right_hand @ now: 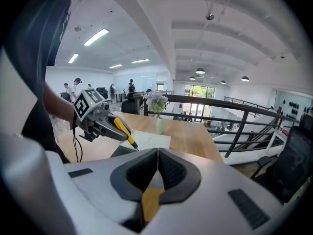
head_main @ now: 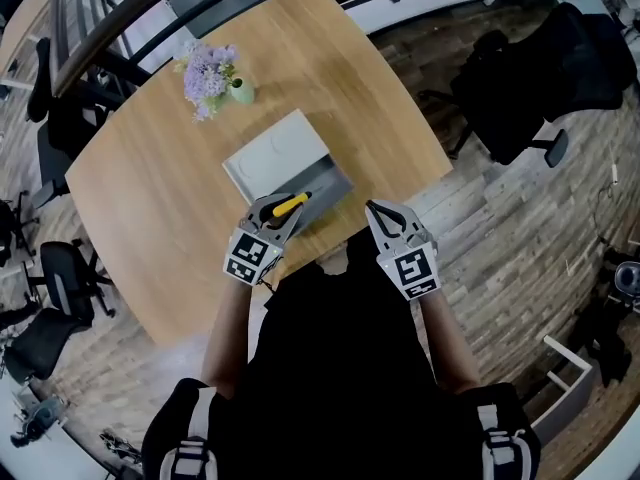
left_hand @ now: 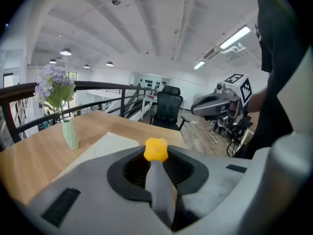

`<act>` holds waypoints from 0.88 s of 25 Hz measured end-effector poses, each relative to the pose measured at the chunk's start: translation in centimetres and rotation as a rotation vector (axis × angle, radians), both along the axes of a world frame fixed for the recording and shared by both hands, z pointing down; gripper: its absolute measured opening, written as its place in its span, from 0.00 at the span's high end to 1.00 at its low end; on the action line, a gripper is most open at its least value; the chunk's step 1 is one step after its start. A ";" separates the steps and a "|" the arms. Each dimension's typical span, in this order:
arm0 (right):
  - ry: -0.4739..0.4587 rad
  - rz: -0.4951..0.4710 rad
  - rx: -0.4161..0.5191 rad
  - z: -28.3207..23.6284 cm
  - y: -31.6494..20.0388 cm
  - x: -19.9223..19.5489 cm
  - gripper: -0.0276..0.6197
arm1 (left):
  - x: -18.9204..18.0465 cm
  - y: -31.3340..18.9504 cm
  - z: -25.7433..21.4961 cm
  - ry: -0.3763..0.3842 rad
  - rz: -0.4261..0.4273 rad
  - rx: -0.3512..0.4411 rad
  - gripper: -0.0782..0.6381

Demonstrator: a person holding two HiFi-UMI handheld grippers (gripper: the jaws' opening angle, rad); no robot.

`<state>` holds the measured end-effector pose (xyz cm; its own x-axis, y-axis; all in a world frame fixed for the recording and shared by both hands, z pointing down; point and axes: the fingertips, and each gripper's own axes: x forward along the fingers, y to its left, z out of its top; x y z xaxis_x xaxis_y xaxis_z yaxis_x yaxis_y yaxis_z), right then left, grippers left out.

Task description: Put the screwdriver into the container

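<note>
Your left gripper clenches screwdriver on yellow handle: light, rigid, slick. Container at 12 o'clock. Right gripper closed, empty.

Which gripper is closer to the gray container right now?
Left. The left gripper, holding the screwdriver, hangs over the near edge of the container; the right gripper sits off to its right, apart.

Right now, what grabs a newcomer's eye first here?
The yellow-handled screwdriver clamped in the left gripper, at the near edge of the grey container on the wooden table. Then the purple flowers in a green vase at the table's far side, and the right gripper, shut and empty, right of the container.
</note>
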<state>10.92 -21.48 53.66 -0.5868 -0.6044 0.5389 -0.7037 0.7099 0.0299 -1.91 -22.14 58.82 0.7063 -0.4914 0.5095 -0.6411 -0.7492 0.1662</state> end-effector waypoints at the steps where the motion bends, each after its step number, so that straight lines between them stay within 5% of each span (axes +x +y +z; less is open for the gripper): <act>1: -0.005 -0.005 -0.009 0.3 -0.3 0.2 0.92 | 0.3 -0.1 0.6 -0.017 0.005 -0.004 0.76; 10: -0.032 -0.063 -0.038 1.0 -2.2 0.4 0.92 | 1.2 -0.9 6.4 -0.158 0.043 -0.069 0.76; 22: -0.006 -0.082 -0.037 0.6 -1.7 0.9 0.92 | 1.0 -0.2 10.0 -0.249 0.054 -0.070 0.76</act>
